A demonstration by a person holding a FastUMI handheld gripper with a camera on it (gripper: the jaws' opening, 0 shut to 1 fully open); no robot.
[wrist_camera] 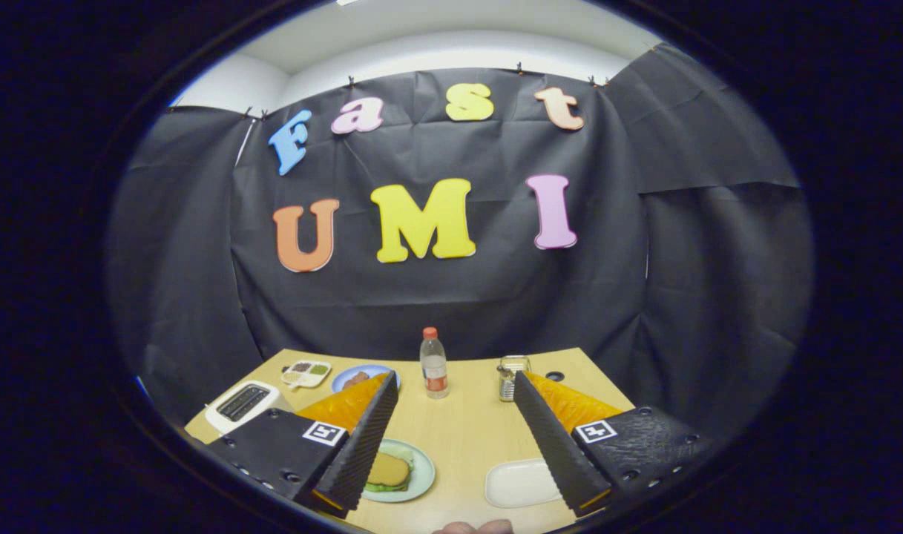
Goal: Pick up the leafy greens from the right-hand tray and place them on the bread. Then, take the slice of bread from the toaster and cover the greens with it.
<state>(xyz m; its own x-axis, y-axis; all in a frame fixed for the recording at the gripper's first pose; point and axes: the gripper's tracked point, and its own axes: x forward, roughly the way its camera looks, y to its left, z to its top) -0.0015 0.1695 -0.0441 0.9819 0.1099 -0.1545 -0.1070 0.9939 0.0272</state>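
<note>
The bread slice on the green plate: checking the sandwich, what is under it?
Leafy greens peek out beneath the bread slice on the green plate. Any lower bread is hidden. The gripper is open above.

We saw the gripper point(456, 415) with its fingers spread wide and nothing between them but bare table point(466, 437). That middle lane ran open as far as the water bottle point(434, 364) and the small jar point(512, 377), which stood side by side, apart, beyond the fingertips. Low beside the left finger sat the green plate point(421, 466) with its sandwich point(389, 472); near the right finger lay a white tray point(520, 482). The toaster point(243, 405) blocked the table's left corner.
</note>
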